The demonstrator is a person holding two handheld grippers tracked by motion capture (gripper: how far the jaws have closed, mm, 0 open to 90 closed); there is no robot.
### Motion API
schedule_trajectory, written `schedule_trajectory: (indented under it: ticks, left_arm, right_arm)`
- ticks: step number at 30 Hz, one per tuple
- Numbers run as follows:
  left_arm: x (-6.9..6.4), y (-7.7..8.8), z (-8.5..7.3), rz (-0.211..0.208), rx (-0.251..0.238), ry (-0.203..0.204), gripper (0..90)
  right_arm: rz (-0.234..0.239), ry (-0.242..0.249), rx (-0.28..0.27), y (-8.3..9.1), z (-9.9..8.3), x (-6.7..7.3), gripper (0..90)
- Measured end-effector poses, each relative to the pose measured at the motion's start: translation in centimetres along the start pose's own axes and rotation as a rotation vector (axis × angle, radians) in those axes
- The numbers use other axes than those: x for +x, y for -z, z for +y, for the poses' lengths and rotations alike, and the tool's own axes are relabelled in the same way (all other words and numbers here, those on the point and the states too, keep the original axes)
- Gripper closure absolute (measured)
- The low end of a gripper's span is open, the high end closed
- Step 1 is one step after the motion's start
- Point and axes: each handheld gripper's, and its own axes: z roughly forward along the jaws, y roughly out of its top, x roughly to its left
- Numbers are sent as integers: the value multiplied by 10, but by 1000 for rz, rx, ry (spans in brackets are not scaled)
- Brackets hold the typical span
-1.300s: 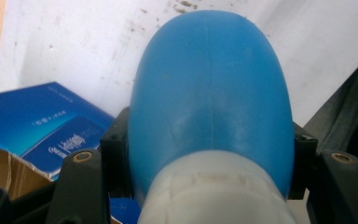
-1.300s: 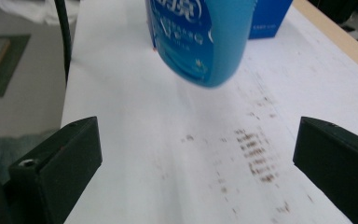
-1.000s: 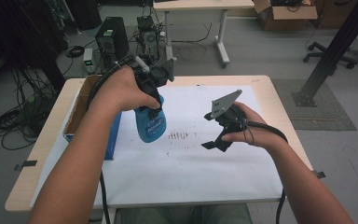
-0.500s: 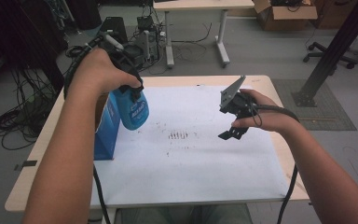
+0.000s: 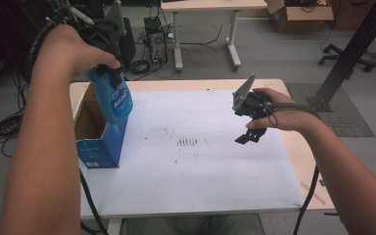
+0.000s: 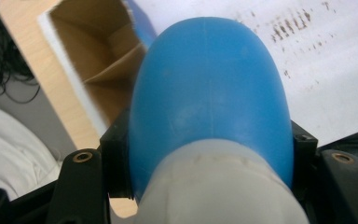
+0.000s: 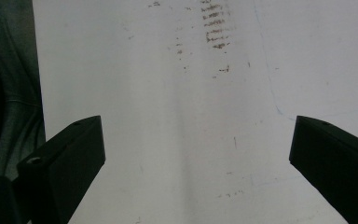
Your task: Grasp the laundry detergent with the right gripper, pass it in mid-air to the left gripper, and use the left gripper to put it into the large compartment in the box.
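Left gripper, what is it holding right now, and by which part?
The left gripper holds a blue bottle near its top end, above the open box. The right gripper holds nothing.

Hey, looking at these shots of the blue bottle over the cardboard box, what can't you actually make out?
- Bottle label: the blue bottle carries print too small and blurred to read in the high view.
- Bottle's top: the left hand covers it in the high view, along with the left tongs.
- Box contents: in the left tongs' view the bottle hides most of the cardboard box; the high view shows a shadowed interior.
- Box print: too small in the high view.
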Motion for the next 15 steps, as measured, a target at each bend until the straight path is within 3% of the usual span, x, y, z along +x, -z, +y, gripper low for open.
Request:
schedule_trajectory:
  ticks: [5,6,11,15]
  left_arm:
    - [17,11,-2,1,20,73,383]
    - [21,12,-2,0,19,104,383]
    - [38,10,-5,2,42,208,383]
    - [50,10,-9,-7,48,268,383]
  right_arm:
    - [11,-4,16,-2,0,0,34]
    - [14,-3,18,-2,0,-1,34]
    - [19,-11,24,-1,-1,-3,34]
    - [22,-6,28,0,-1,-2,34]
